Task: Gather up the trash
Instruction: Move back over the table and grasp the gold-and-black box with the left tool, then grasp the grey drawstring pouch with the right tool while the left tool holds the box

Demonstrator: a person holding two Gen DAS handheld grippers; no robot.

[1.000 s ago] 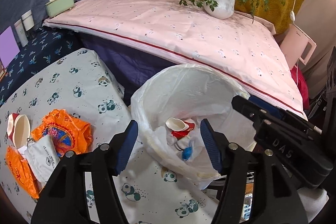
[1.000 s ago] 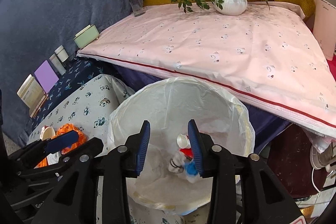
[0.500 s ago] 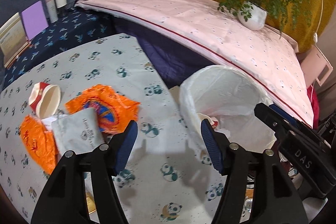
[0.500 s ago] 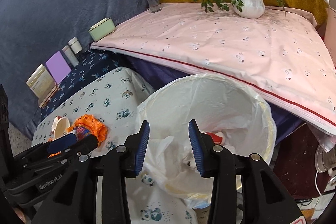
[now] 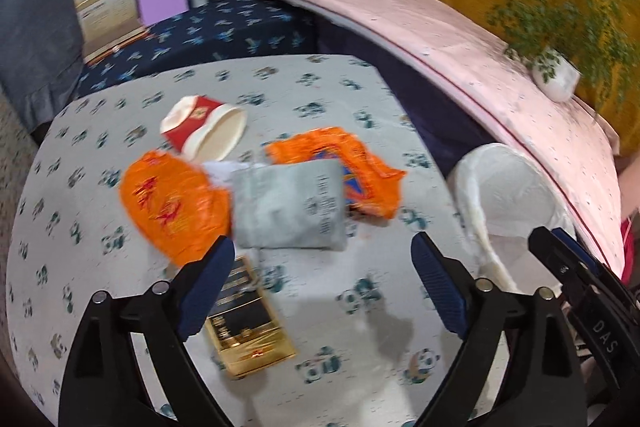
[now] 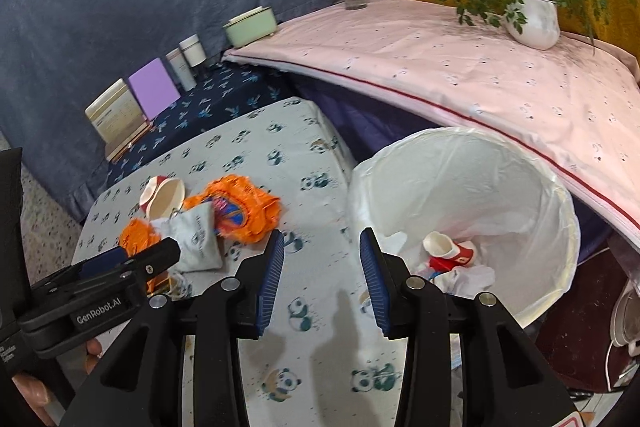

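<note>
Orange wrappers (image 5: 176,207) and grey pouch (image 5: 290,205) lie just ahead of left gripper (image 5: 320,283), jaws wide apart, empty. Gold packet (image 5: 248,327) sits by its left finger. Right gripper (image 6: 322,275) also parted, empty, white-lined bin (image 6: 560,223) to its right. Step seems: reach for next trash. Next: lower left gripper, close on one piece.
</note>
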